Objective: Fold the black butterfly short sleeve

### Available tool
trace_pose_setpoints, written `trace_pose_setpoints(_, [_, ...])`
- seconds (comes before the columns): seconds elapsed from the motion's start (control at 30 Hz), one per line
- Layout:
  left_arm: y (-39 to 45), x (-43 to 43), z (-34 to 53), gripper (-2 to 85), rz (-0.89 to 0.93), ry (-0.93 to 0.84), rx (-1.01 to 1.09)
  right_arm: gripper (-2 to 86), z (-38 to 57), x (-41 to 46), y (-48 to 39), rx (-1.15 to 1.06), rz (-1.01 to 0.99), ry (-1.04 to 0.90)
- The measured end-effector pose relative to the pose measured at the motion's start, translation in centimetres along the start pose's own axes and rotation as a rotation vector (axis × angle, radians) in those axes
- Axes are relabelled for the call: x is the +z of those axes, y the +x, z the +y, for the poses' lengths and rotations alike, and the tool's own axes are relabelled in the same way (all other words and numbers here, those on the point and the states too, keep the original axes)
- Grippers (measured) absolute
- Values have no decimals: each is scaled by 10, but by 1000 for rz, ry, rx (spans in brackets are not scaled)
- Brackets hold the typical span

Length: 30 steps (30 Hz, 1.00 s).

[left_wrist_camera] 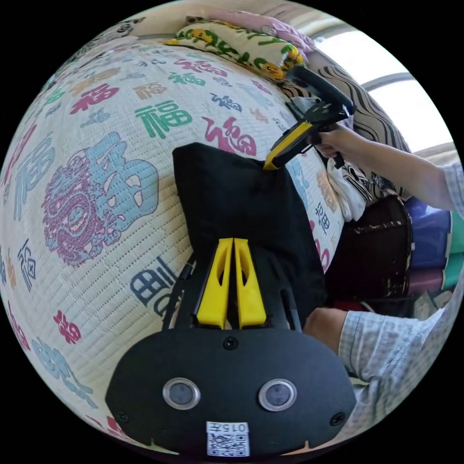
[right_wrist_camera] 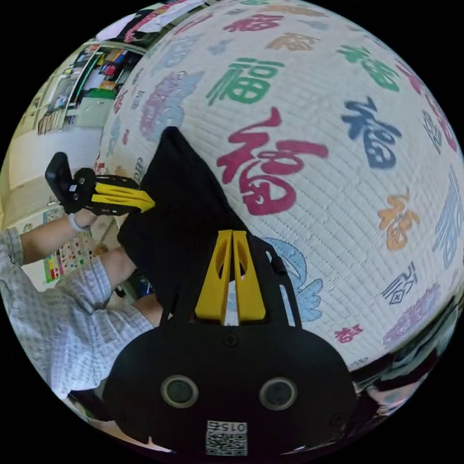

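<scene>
The black short-sleeve shirt [left_wrist_camera: 241, 203] lies folded into a narrow dark rectangle near the edge of a printed quilt [left_wrist_camera: 96, 183]. In the left gripper view my left gripper [left_wrist_camera: 234, 241] is shut, its yellow jaws pressed together on the near end of the shirt. My right gripper [left_wrist_camera: 269, 166], held in a hand, pinches the far corner. In the right gripper view the shirt [right_wrist_camera: 179, 208] runs up and to the left. There my right gripper [right_wrist_camera: 232, 233] is shut on its corner, and my left gripper [right_wrist_camera: 151, 205] bites the opposite edge. No butterfly print shows.
Patterned pillows [left_wrist_camera: 232, 43] and a striped cushion [left_wrist_camera: 348, 92] lie at the quilt's far end. A white and black pile of clothes [left_wrist_camera: 350, 188] sits beside dark furniture [left_wrist_camera: 377, 251] past the bed's edge. The person's checked sleeve [right_wrist_camera: 63, 309] is close by.
</scene>
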State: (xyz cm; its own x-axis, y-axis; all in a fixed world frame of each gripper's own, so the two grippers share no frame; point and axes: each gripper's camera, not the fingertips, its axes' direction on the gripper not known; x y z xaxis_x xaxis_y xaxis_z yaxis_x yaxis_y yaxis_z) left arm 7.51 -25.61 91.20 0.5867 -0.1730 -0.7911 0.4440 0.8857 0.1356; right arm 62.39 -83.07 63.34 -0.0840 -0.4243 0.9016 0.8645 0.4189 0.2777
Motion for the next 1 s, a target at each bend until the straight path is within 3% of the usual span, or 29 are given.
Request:
trace_pose_setpoints(0.2, [-10,9,-23,28,40,-53,41,34,84,-38,-8,312,-191,393])
trace_pose_setpoints(0.3, [-24,-9,-37,74,112,72,-5,78,125,-36,-20,343,-332,476])
trace_pose_setpoints(0.4, [-53,-14,-54,110,85,143,-109,116,133,-26,-41,349,-368,430])
trace_pose_setpoints(0.5, [-77,8,-69,129,120,80,-147,122,129,-22,-65,349,-469,453])
trace_pose_setpoints(0.73, [-77,55,-79,98,288,42,-136,79,135,-31,-125,432,-457,506])
trace_pose_setpoints(1.0, [-42,57,-81,47,266,68,-116,18,160,-73,-221,454,-580,611])
